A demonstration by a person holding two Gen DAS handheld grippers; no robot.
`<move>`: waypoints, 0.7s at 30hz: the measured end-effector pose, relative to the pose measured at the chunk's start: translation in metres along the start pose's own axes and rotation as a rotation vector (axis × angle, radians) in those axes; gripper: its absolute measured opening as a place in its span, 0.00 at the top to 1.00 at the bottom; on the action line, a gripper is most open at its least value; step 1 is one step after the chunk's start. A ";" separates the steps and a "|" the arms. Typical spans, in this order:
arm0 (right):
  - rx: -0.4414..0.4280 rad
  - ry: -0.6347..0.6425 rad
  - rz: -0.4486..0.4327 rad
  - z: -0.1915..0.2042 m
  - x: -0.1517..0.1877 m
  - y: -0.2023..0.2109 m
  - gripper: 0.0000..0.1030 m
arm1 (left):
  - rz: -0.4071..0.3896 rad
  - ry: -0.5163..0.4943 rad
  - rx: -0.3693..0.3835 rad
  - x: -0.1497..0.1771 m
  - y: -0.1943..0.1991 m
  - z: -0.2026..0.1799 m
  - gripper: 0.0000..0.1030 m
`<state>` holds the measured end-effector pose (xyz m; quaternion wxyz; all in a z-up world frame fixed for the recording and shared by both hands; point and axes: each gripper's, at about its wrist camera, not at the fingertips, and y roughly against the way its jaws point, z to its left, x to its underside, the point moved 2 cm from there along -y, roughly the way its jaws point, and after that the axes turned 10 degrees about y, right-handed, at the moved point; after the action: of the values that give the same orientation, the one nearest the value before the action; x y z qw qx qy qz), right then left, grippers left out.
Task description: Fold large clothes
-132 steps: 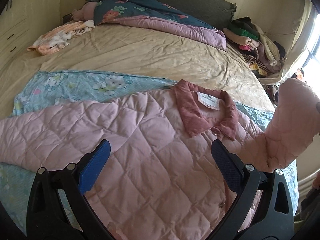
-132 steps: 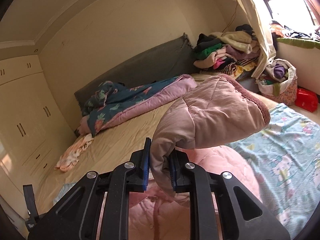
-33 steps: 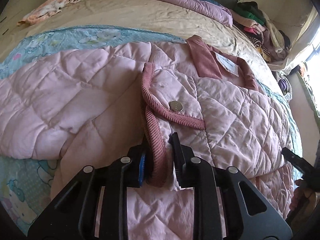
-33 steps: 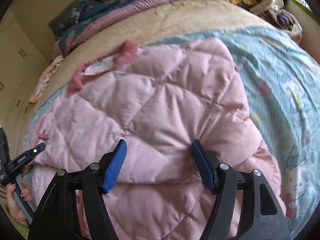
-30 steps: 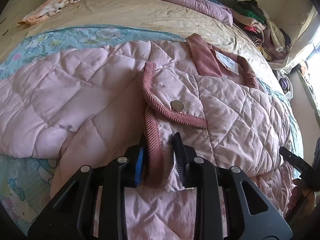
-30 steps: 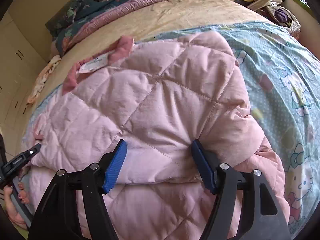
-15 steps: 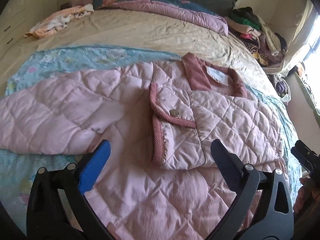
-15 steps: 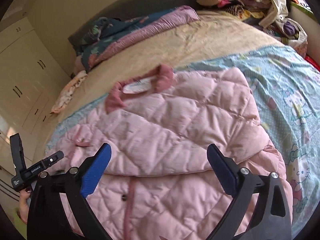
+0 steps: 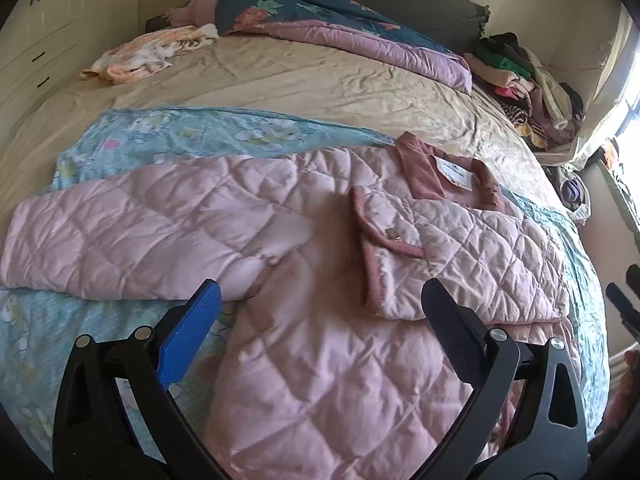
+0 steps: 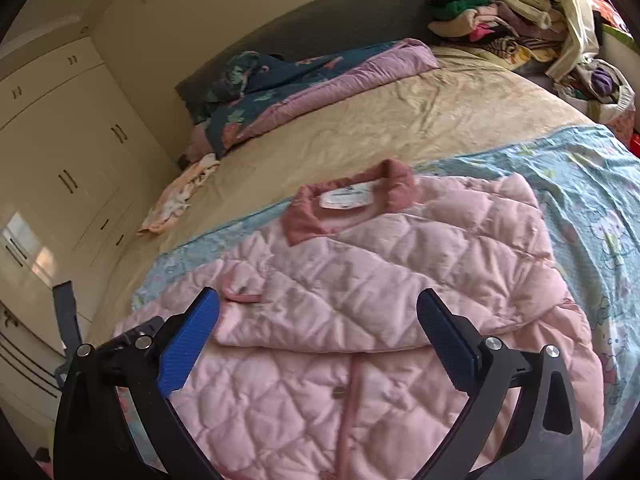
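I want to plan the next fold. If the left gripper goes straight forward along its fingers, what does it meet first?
Most likely the pink quilted jacket, on its body just below the folded-in sleeve. The left gripper is open and empty; depth is unclear.

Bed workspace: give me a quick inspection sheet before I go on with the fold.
Surface: bed, tan sheet, blue cartoon blanket under the work.
Job's things: pink quilted jacket; one sleeve folded across the chest, other sleeve spread out.
Clutter: floral quilt, small peach garment, clothes pile.
Grippers: left gripper and right gripper open, just released, empty.
Cables: nothing seen.
Surroundings: cream wardrobes, window.
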<state>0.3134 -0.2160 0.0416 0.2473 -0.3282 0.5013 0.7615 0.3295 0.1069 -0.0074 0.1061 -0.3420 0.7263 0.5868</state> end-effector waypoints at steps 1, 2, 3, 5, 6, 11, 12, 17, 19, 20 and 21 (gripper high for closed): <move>0.010 0.024 -0.008 0.008 -0.002 0.001 0.04 | -0.002 0.004 -0.004 0.000 0.002 0.005 0.09; 0.010 0.037 -0.013 0.013 -0.002 0.001 0.04 | -0.003 0.007 -0.005 0.001 0.004 0.008 0.09; 0.006 0.047 -0.014 0.020 -0.004 0.001 0.04 | -0.004 0.011 -0.008 0.001 0.006 0.013 0.09; -0.003 0.060 -0.017 0.031 -0.005 0.002 0.04 | -0.008 0.020 -0.014 0.001 0.008 0.021 0.09; -0.007 0.072 -0.019 0.037 -0.005 0.001 0.04 | -0.011 0.027 -0.018 0.001 0.010 0.026 0.09; -0.002 0.133 -0.028 0.066 -0.007 -0.003 0.04 | -0.024 0.039 -0.045 0.000 0.017 0.043 0.09; 0.000 0.140 -0.026 0.070 -0.007 -0.004 0.04 | -0.025 0.045 -0.049 0.000 0.018 0.047 0.09; -0.019 0.173 -0.014 0.092 -0.005 -0.015 0.04 | -0.033 0.077 -0.057 0.000 0.024 0.066 0.09; -0.042 0.173 -0.004 0.100 -0.004 -0.020 0.04 | -0.034 0.091 -0.062 0.000 0.025 0.074 0.09; -0.049 0.173 -0.002 0.102 -0.004 -0.021 0.04 | -0.034 0.097 -0.064 0.000 0.025 0.078 0.09; -0.053 0.176 0.001 0.106 -0.003 -0.024 0.04 | -0.034 0.101 -0.064 0.001 0.025 0.081 0.09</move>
<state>0.3054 -0.1087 0.0600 0.1933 -0.4002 0.5009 0.7427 0.2932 0.1839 -0.0116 0.0683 -0.3868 0.7055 0.5900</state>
